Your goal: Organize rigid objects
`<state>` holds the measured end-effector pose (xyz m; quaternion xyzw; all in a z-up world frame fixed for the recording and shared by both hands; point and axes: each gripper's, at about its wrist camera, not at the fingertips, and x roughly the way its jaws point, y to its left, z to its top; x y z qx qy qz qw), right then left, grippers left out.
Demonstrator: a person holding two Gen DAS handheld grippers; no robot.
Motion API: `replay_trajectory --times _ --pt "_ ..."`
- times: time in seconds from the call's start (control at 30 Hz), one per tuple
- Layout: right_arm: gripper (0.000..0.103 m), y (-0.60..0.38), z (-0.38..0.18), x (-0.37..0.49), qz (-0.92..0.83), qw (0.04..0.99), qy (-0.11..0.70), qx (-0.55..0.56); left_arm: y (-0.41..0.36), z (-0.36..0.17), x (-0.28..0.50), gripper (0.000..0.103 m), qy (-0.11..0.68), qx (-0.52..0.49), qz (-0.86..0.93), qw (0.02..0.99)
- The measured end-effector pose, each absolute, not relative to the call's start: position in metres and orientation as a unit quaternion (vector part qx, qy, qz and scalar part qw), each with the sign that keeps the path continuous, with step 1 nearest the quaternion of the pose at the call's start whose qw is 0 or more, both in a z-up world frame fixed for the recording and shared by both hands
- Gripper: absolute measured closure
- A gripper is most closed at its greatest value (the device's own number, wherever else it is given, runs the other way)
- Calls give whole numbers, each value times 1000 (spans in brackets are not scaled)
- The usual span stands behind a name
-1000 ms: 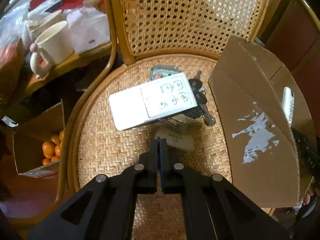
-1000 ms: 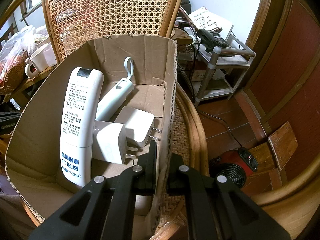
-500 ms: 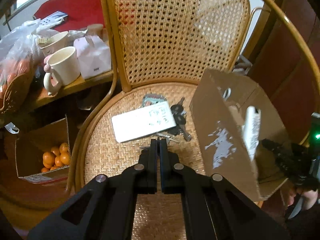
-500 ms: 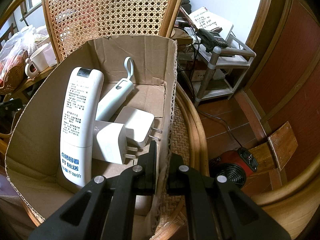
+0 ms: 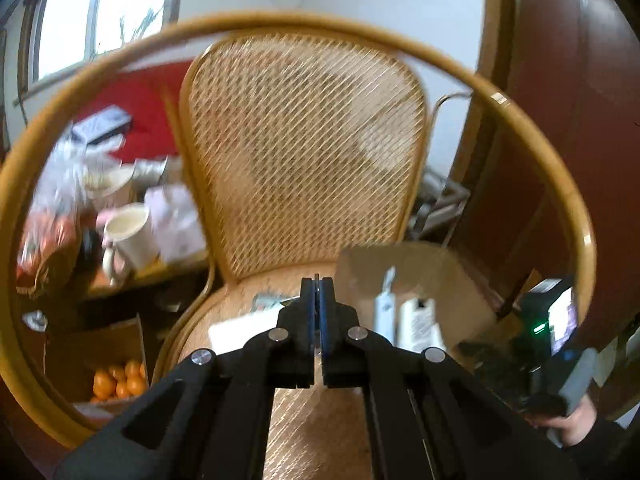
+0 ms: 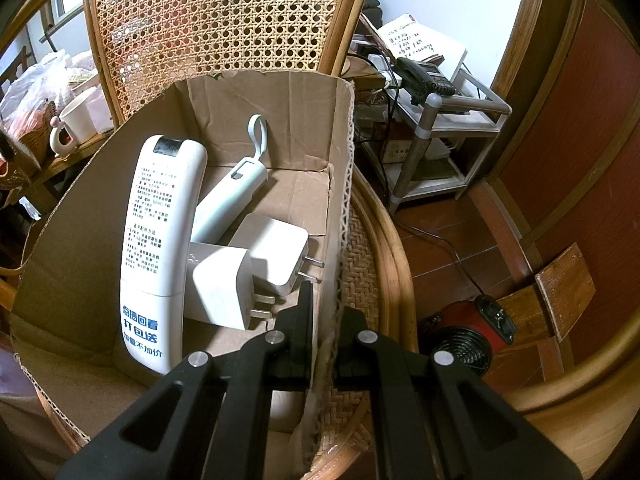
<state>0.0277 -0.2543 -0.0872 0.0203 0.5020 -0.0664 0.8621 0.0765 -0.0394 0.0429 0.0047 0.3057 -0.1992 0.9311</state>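
In the left wrist view, blurred by motion, the left gripper (image 5: 317,280) is sitting at the centre of the frame with its jaws pressed together; a thin sliver shows between the tips, too small to identify. Just left of the black fingers, a flat white rectangular device (image 5: 244,330) is lying on the woven seat of the rattan chair (image 5: 304,412), with a small packet (image 5: 267,301) above it, so some items are waiting outside the box. To the right of centre, the cardboard box (image 5: 460,280) is standing on the seat.

In the right wrist view, four rigid items are already lying in the box: at the left, a long, smooth white remote control (image 6: 160,236) with printed text; beside it, a pale blue plastic tool (image 6: 232,204) with a loop handle; then two glossy white plug adapters (image 6: 222,286) (image 6: 272,254) with metal prongs. At lower centre, the right gripper (image 6: 324,332) is pinching the corrugated right wall of the box, one finger inside, one outside, steadying it. The sorting looks partly done, with at least the white device left.
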Motion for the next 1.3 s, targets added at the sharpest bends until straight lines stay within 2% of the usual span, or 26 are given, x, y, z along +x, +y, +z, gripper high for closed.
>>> replay_trajectory --times 0.23,0.43,0.67,0.7,0.8,0.87,0.9,0.93,1.1,1.3 --pt "95 -254 -87 28 -67 862 503 19 -78 57 58 101 294 -3 -273 916" --pt "95 -254 -87 28 -67 862 503 19 -115 38 49 101 325 32 -300 896" --pt "95 -254 -87 28 -67 862 503 19 -120 14 56 99 355 54 -281 890" --pt "95 -254 -87 28 -67 862 503 19 -119 11 59 96 362 51 -284 886" --pt "95 -254 -87 28 -67 862 503 19 -117 6 64 70 375 54 -273 884" --pt "95 -254 -87 28 -67 862 503 19 -113 4 68 44 376 61 -255 889" --pt "95 -254 -87 28 -67 862 502 19 -109 4 69 24 370 65 -239 895" --pt "95 -254 -87 28 -67 862 503 19 -106 5 70 14 365 67 -226 901" --pt "95 -254 -87 28 -68 862 503 20 -79 3 90 9 366 55 -167 914" --pt "95 -254 -87 28 -68 862 503 19 -47 -13 126 8 390 34 -114 913"
